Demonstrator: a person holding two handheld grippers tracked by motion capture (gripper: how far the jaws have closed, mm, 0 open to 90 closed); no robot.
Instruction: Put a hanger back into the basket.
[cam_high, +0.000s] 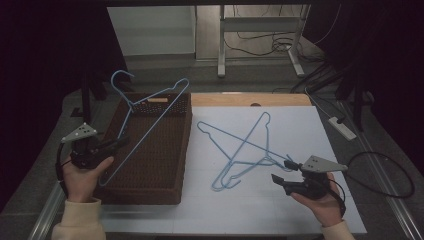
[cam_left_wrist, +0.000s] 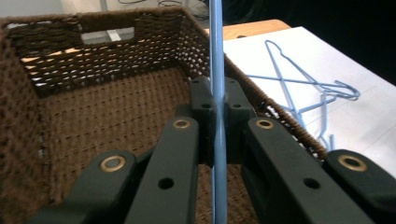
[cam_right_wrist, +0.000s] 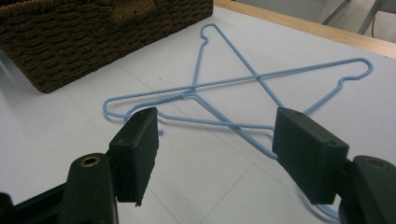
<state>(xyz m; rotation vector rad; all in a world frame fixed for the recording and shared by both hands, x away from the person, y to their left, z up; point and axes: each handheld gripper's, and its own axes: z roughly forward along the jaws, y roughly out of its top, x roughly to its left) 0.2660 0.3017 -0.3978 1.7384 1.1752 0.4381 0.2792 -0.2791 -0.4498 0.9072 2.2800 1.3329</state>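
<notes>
A blue wire hanger (cam_high: 150, 107) hangs tilted over the brown wicker basket (cam_high: 186, 150), its hook up at the far left. My left gripper (cam_high: 122, 142) is shut on the hanger's long lower wire. In the left gripper view that wire (cam_left_wrist: 216, 46) runs straight up between the closed pads of the left gripper (cam_left_wrist: 218, 93), above the basket's floor (cam_left_wrist: 107, 121). Two more blue hangers (cam_high: 245, 145) lie crossed on the white table top. My right gripper (cam_high: 281, 170) stands open just behind their near ends. In the right gripper view, the right gripper (cam_right_wrist: 215, 135) has only table and the crossed hangers' wire (cam_right_wrist: 243, 79) between its jaws.
The basket (cam_right_wrist: 93, 37) takes up the table's left part. A bare wooden strip (cam_high: 250, 100) runs along the table's far edge. A white power strip (cam_high: 342, 127) and cables lie on the floor to the right. Metal table legs (cam_high: 221, 45) stand beyond.
</notes>
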